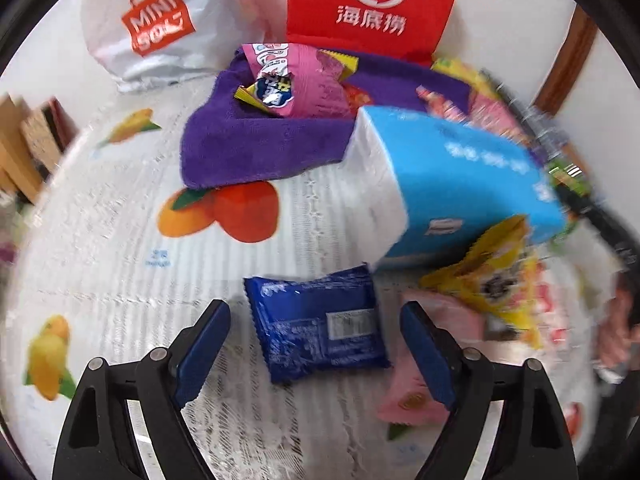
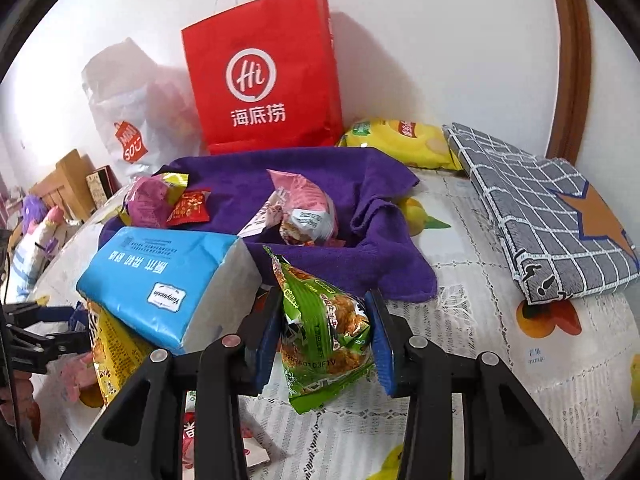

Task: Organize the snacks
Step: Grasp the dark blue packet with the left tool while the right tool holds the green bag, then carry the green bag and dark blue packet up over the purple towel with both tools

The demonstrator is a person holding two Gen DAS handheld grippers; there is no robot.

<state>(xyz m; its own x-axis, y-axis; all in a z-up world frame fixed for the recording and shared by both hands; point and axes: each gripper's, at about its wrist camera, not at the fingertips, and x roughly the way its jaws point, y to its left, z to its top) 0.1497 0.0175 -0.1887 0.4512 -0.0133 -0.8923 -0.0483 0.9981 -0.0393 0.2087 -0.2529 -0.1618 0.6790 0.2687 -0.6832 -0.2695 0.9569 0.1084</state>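
In the left wrist view my left gripper [image 1: 316,320] is open, its fingers on either side of a dark blue snack packet [image 1: 316,324] lying flat on the tablecloth. In the right wrist view my right gripper [image 2: 324,332] is shut on a green snack packet [image 2: 320,332], held in front of the purple towel [image 2: 360,200]. The towel [image 1: 256,144] holds pink [image 2: 304,208], red [image 2: 190,208] and other snack packets [image 1: 296,84]. A yellow packet [image 1: 496,276] and a pink packet [image 1: 416,400] lie right of the blue one.
A blue tissue pack [image 1: 460,184] [image 2: 168,276] lies beside the towel. A red paper bag [image 2: 264,76], a white Miniso bag [image 1: 152,28], a yellow chips bag [image 2: 400,140] and a folded grey checked cloth [image 2: 552,208] stand around the fruit-print tablecloth [image 1: 120,264].
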